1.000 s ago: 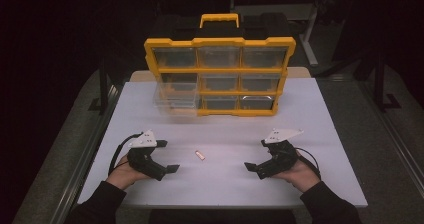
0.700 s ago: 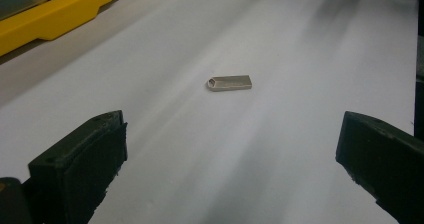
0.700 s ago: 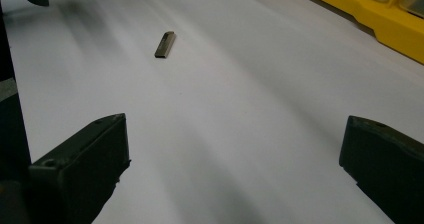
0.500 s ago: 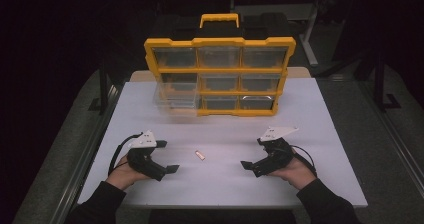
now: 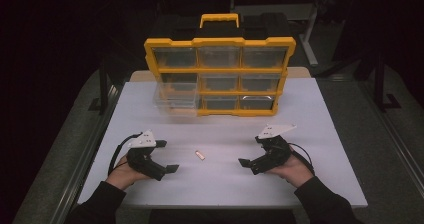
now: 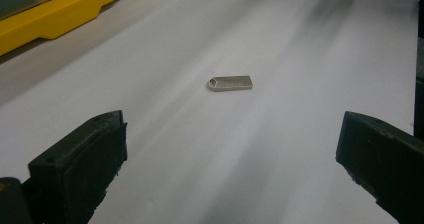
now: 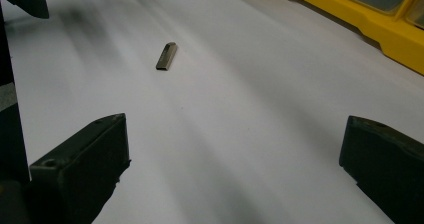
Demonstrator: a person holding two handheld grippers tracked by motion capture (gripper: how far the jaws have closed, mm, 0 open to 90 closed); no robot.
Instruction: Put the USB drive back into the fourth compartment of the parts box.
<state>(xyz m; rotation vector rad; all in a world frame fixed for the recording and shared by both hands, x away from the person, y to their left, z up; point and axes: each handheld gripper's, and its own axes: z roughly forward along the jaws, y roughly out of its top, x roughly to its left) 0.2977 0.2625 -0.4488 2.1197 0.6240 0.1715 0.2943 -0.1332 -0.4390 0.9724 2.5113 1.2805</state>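
Since a second ago your right gripper [image 5: 246, 162] has slid a little toward the middle of the high view, closing some of the gap to the small metal USB stick [image 5: 200, 155]; your left gripper [image 5: 171, 168] has stayed where it was.

In the high view the USB stick lies flat on the white table [image 5: 220, 129], just below the centre of the frame, between the two grippers and touching neither. Your left gripper sits at the lower left, your right gripper at the lower right, both pointing inward at the stick.

In the left gripper view the stick [image 6: 230, 83] lies slightly above the centre, ahead of jaws that stand wide apart with nothing between them. In the right gripper view the stick [image 7: 166, 56] lies in the upper left, also well ahead of jaws spread wide and holding nothing.

A yellow organiser box [image 5: 220, 76] with clear drawers stands upright at the top centre of the high view. One clear drawer [image 5: 175, 98] at its lower left is pulled out.
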